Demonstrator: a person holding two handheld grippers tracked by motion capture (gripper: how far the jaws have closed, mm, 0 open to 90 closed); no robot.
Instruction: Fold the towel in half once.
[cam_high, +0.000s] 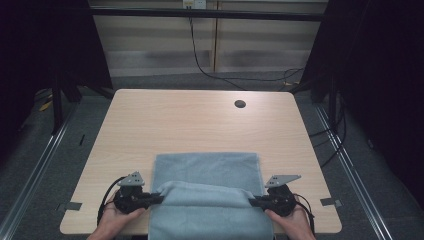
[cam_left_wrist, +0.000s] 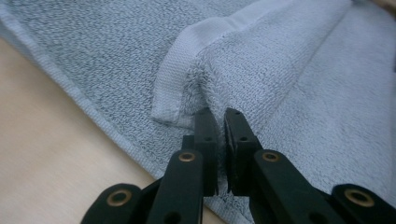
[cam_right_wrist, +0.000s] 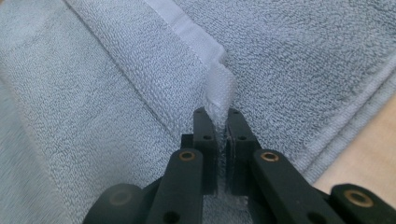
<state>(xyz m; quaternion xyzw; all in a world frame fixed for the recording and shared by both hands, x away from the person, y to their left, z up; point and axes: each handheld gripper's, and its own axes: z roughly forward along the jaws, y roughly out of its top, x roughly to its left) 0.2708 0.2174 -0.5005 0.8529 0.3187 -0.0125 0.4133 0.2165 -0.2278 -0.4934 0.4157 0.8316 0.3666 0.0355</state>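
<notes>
I have the grey towel spread on the desk, near edge folded over. It's soft, light and limp — it sags between grips. Left claw and right claw each pinch a hemmed corner — the firmest hold.

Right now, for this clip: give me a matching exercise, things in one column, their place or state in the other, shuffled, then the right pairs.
Things:
1. towel
2. left gripper
3. right gripper
4. round hole

Places or states:
A. in the tabletop, far right
B. shut on the fold's right end
C. spread on the table, its near part folded over
D. shut on the fold's left end

Pairs: 1-C, 2-D, 3-B, 4-A
</notes>
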